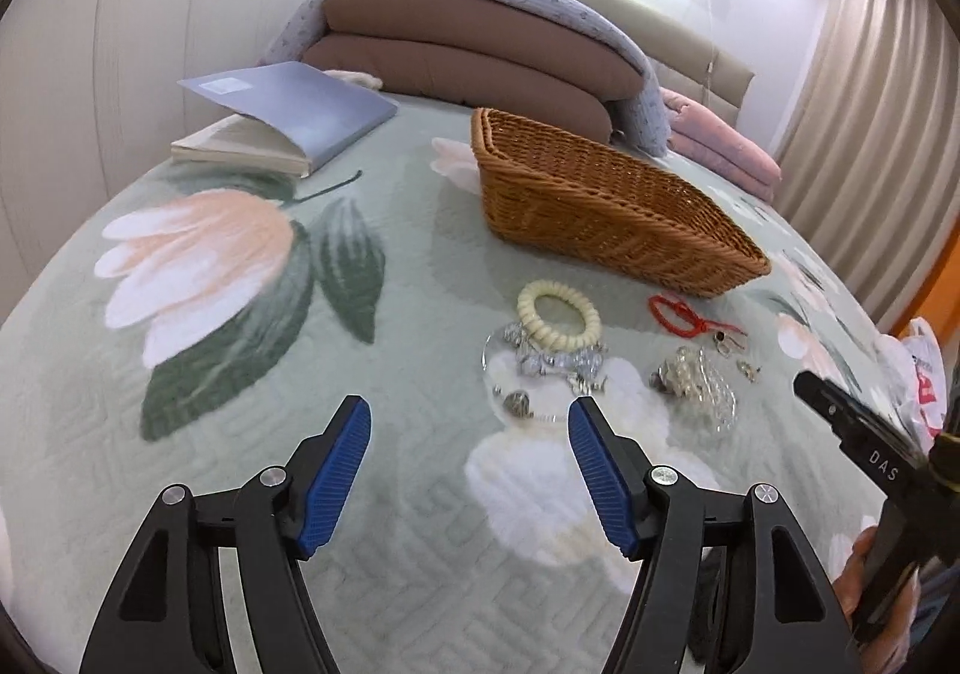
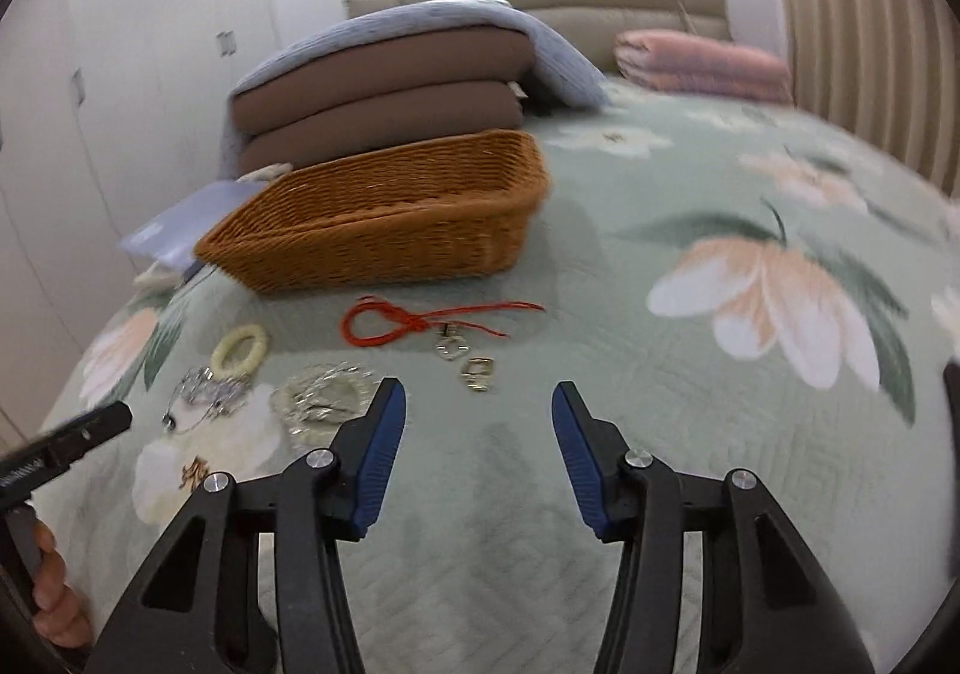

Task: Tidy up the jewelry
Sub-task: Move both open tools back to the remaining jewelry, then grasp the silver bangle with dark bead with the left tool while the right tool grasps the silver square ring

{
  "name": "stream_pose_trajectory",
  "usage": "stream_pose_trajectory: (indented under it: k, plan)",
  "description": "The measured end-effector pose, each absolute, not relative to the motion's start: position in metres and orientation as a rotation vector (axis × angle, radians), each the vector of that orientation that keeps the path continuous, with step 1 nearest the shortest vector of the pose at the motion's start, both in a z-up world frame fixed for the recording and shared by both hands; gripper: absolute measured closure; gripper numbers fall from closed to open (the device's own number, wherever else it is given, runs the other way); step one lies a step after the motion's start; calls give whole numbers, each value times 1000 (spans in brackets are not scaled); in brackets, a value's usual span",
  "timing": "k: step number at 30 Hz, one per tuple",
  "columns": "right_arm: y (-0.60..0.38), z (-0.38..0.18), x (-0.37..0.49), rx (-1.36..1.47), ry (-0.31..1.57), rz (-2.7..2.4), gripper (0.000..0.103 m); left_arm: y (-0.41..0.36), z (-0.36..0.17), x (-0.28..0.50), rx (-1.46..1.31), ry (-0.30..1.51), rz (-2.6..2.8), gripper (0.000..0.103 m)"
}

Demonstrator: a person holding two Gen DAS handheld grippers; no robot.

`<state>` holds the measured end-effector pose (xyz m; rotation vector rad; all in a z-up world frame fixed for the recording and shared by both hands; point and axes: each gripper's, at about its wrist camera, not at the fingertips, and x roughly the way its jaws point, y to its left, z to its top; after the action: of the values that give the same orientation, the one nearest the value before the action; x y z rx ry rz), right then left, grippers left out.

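1. Two hand-held grippers are hovering over the bed: my left hand-held gripper and right hand-held gripper, both spread wide and carrying nothing.
2. I'm eyeing the jewelry lying loose on the quilt, just in front of the wicker basket.
3. I'm counting: one cream bracelet, one red cord, one silver necklace, one crystal piece, plus some small metal charms, too tiny to count.
4. I'm judging it best to be approaching low, straddling one piece, pinching gently to avoid snagging quilt or tangling chains.
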<state>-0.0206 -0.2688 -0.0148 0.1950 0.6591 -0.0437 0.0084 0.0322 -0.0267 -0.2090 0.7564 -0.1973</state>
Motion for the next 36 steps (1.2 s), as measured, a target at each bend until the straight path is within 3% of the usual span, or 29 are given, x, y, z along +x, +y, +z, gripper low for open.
stream_pose_trajectory:
  k: [4, 5, 6, 7, 13, 17, 19, 25, 30, 34, 36]
  plan:
    - [-291, -23, -12, 265, 716, -105, 47, 19, -33, 31, -184, 817, -187, 35]
    - [-292, -25, -9, 271, 734, -107, 48, 15, -35, 35, -171, 833, -187, 42]
    - [-292, -27, -5, 273, 752, -94, 48, 10, -40, 39, -152, 860, -183, 56]
    - [-290, -27, 0, 266, 768, -75, 49, 5, -44, 43, -127, 875, -163, 59]
    - [-275, -20, 11, 169, 751, -86, 50, -5, -45, 44, -93, 858, -157, 60]
    - [-273, -28, 14, 161, 789, -49, 50, -6, -45, 40, -55, 850, -129, 86]
    - [-268, -33, 14, 144, 802, -32, 50, -1, -44, 34, -67, 848, -148, 92]
    - [-251, -39, 36, 50, 848, -56, 50, 7, -44, 25, -71, 840, -156, 92]
    - [-245, -41, 53, 12, 868, -68, 57, 9, -44, 26, -98, 841, -166, 92]
    - [-239, -42, 56, -11, 863, -55, 72, 8, -45, 28, -107, 842, -173, 85]
    - [-238, -41, 57, -2, 859, -39, 81, 5, -45, 28, -103, 841, -186, 77]
